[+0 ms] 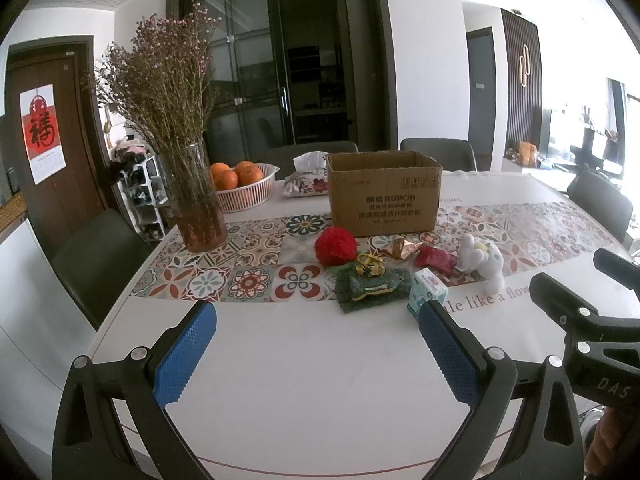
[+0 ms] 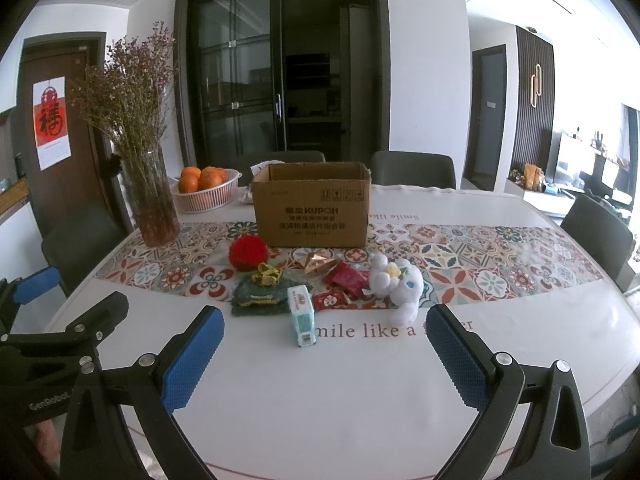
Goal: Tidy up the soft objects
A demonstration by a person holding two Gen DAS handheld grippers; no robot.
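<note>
An open cardboard box (image 1: 383,194) (image 2: 313,205) stands on the patterned runner. In front of it lie a red pompom (image 1: 335,245) (image 2: 248,253), a folded green cloth (image 1: 372,289) (image 2: 258,298) with a small yellow toy on it, a white plush toy (image 1: 482,261) (image 2: 396,278), red packets (image 1: 436,258) (image 2: 346,276), a gold foil piece (image 2: 314,263) and a tissue pack (image 1: 427,290) (image 2: 302,314). My left gripper (image 1: 318,350) and right gripper (image 2: 324,354) both hover open and empty over the near white tabletop, short of the objects.
A glass vase of dried flowers (image 1: 196,200) (image 2: 154,204) stands at the left, with a basket of oranges (image 1: 242,186) (image 2: 206,190) behind it. A floral tissue holder (image 1: 306,184) sits left of the box. Dark chairs (image 2: 414,170) surround the table.
</note>
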